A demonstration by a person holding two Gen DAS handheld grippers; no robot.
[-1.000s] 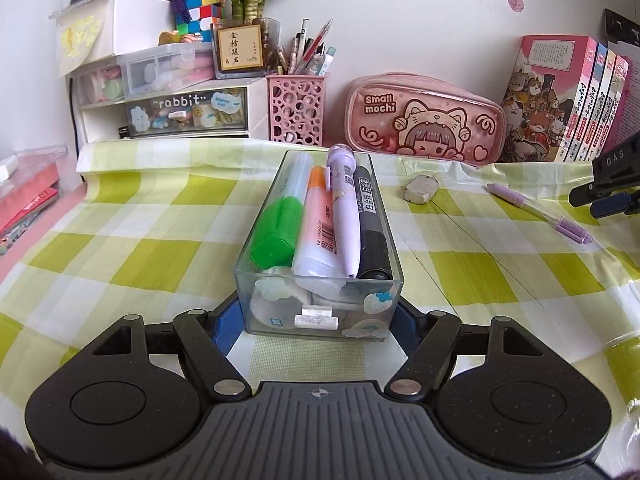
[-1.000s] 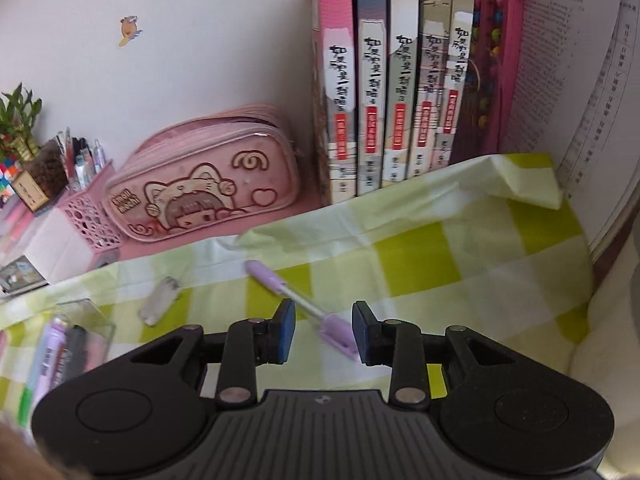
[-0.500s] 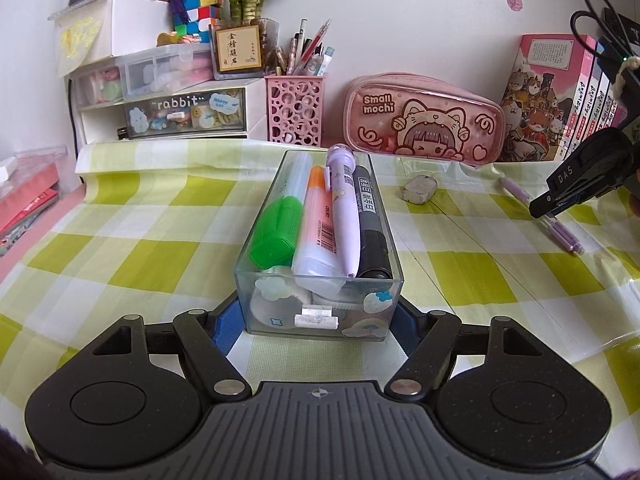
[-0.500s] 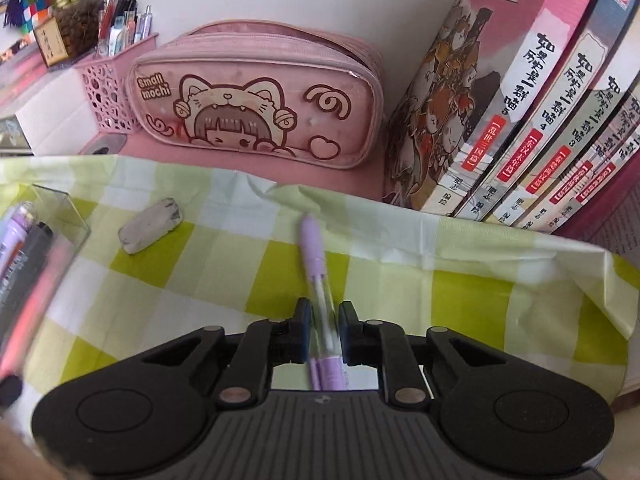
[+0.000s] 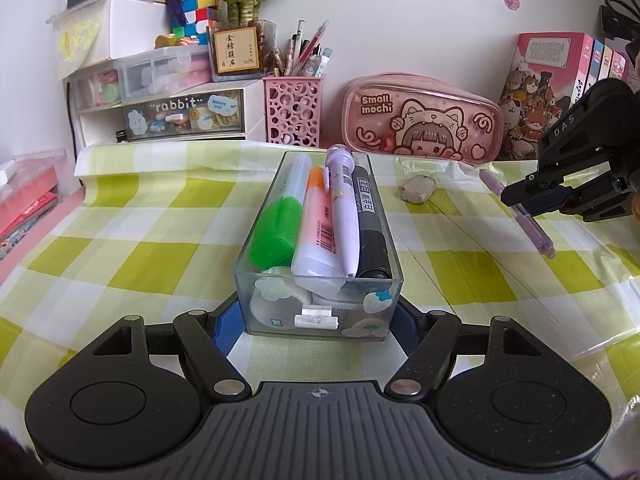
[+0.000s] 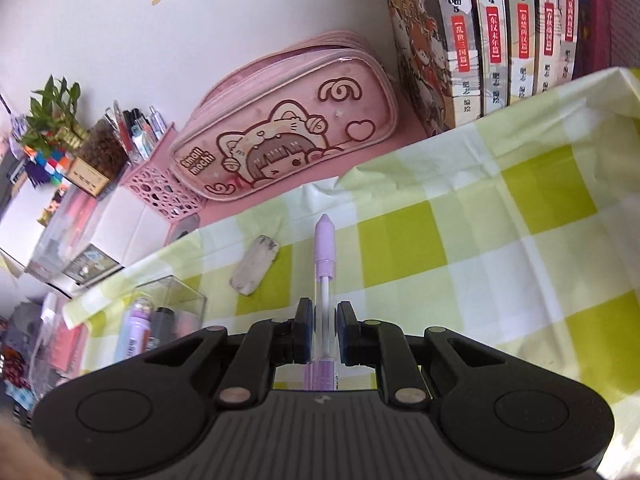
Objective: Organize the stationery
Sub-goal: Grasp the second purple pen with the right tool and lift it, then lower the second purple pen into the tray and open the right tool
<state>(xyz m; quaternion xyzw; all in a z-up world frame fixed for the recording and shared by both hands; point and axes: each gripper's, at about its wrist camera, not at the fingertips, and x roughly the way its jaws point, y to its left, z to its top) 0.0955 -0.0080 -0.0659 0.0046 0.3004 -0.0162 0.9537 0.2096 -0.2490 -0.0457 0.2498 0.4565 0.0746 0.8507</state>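
Right gripper (image 6: 323,334), clamped on slim lilac pen (image 6: 325,272) near its rear end: risk, pen pivoting or slipping, missing crowded clear organizer box (image 5: 318,240).

A clear plastic box (image 5: 318,240) sits on the checked cloth, packed lengthwise with a green marker (image 5: 280,224), an orange highlighter (image 5: 316,224), a lilac pen (image 5: 344,208) and a black marker (image 5: 370,220). A slim purple pen (image 6: 324,264) points toward the pink pencil case. A grubby eraser (image 6: 254,268) lies just left of it.
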